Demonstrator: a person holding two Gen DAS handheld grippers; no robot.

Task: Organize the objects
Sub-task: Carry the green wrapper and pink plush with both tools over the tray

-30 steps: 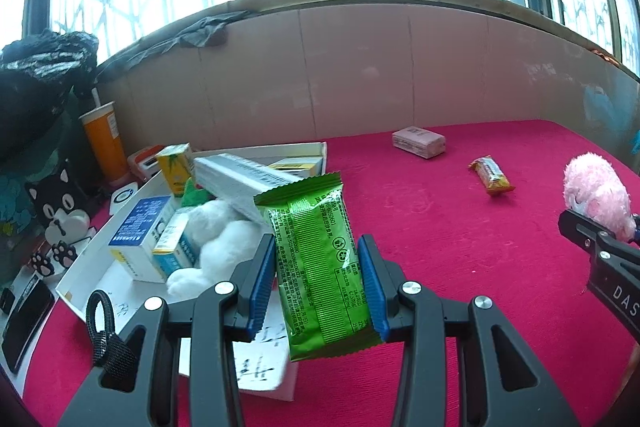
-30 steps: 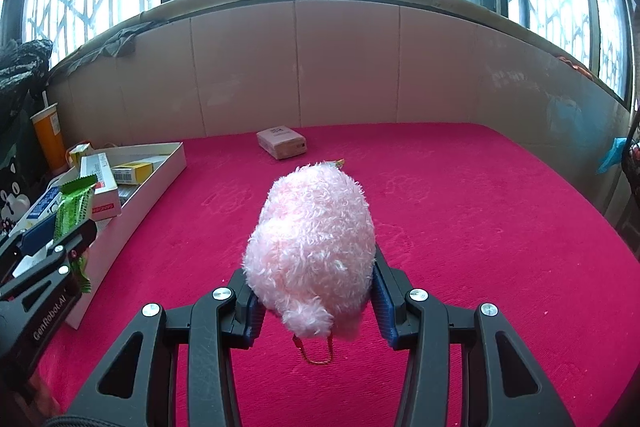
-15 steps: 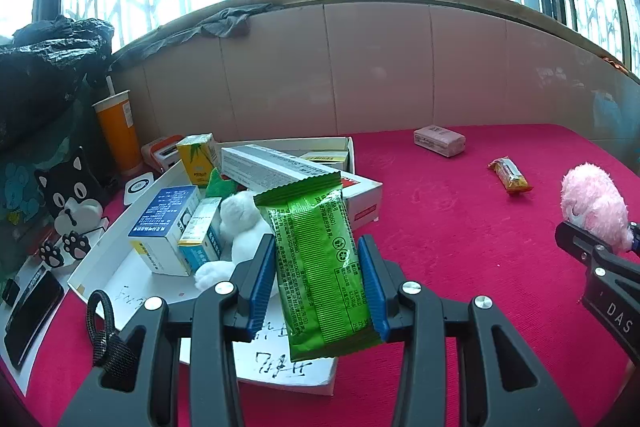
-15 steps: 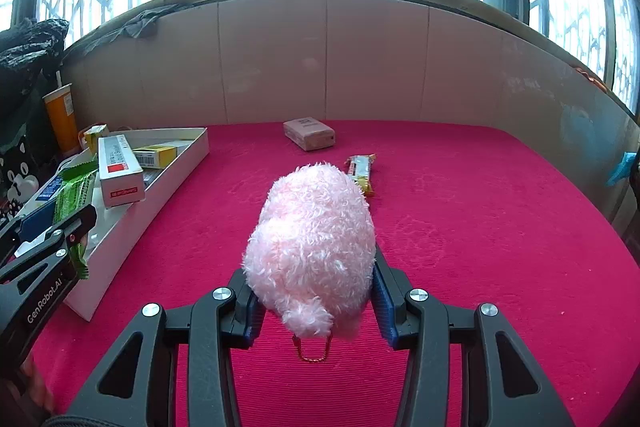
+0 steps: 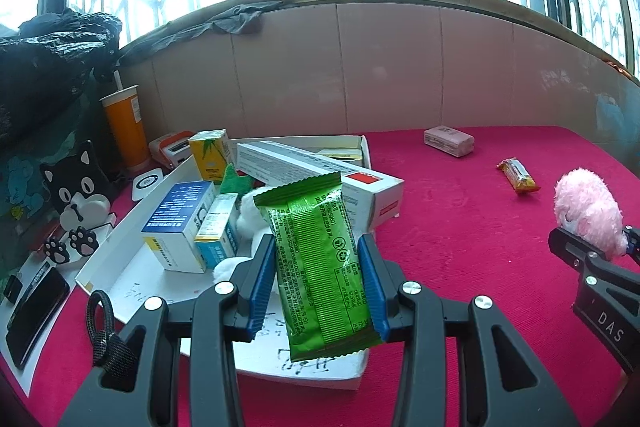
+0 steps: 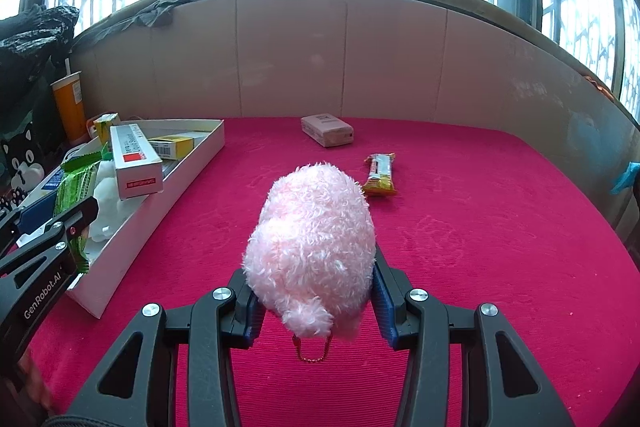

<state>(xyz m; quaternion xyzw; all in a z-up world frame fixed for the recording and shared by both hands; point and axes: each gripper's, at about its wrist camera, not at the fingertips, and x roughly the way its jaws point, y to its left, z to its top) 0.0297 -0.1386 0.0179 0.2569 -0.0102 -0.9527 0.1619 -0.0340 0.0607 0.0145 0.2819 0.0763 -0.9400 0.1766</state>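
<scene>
Pinching a green snack packet (image 5: 320, 267) between its blue pads, the left tool (image 5: 320, 291) holds it upright over the near end of a white tray (image 5: 120, 259) on the red surface (image 5: 460, 227). In the tray lie a blue-and-white box (image 5: 176, 223), a small teal carton (image 5: 218, 227), a yellow carton (image 5: 210, 155), a white plush (image 5: 250, 223) and a long white box with a red patch (image 5: 320, 179), whose end juts over the tray's right wall. The right tool (image 6: 316, 303) is clamped on a pink fluffy toy (image 6: 312, 251), a small gold chain (image 6: 312, 351) dangling beneath it, above the red surface to the right of the tray. Farther back on the cloth sit a pink wrapped block (image 6: 327, 129) and an orange snack bar (image 6: 379, 174), near each other but apart. An orange cup with a straw (image 5: 124, 131) stands left of the tray.
</scene>
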